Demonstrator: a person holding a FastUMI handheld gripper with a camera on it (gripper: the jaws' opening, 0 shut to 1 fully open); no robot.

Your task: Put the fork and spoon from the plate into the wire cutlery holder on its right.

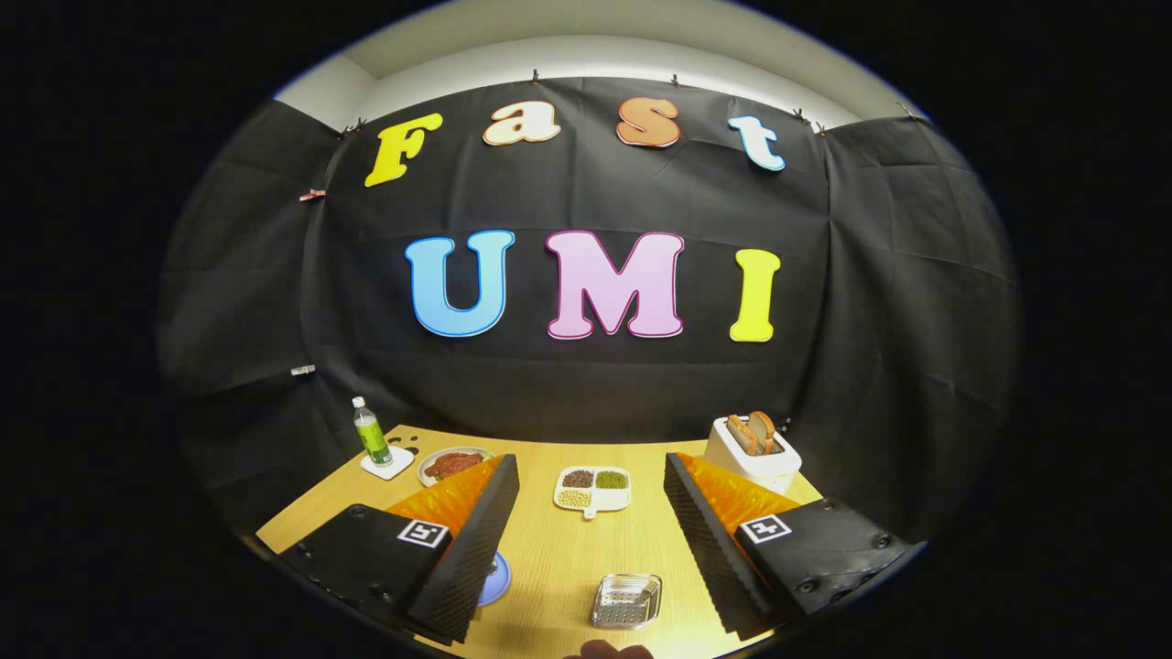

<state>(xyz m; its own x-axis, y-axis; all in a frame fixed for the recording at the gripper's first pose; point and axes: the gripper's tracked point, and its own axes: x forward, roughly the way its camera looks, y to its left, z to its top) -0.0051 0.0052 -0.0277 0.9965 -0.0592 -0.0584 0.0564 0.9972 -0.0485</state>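
Note:
My gripper (591, 465) is held above the wooden table (549, 549) and is open, its black ribbed fingers (469, 540) spread wide with nothing between them. Below and between the fingers, near the table's front, stands the wire cutlery holder (627, 600), seen from above. To its left a sliver of the blue plate (495, 578) peeks out from behind the left finger, which hides most of it and whatever lies on it.
Beyond the fingertips sits a white divided dish of beans (593, 488). At the back left are a green bottle (371, 432) on a white coaster and a plate of red food (451, 464). A white toaster with bread (753, 448) stands back right. A hand (609, 651) shows at the front edge.

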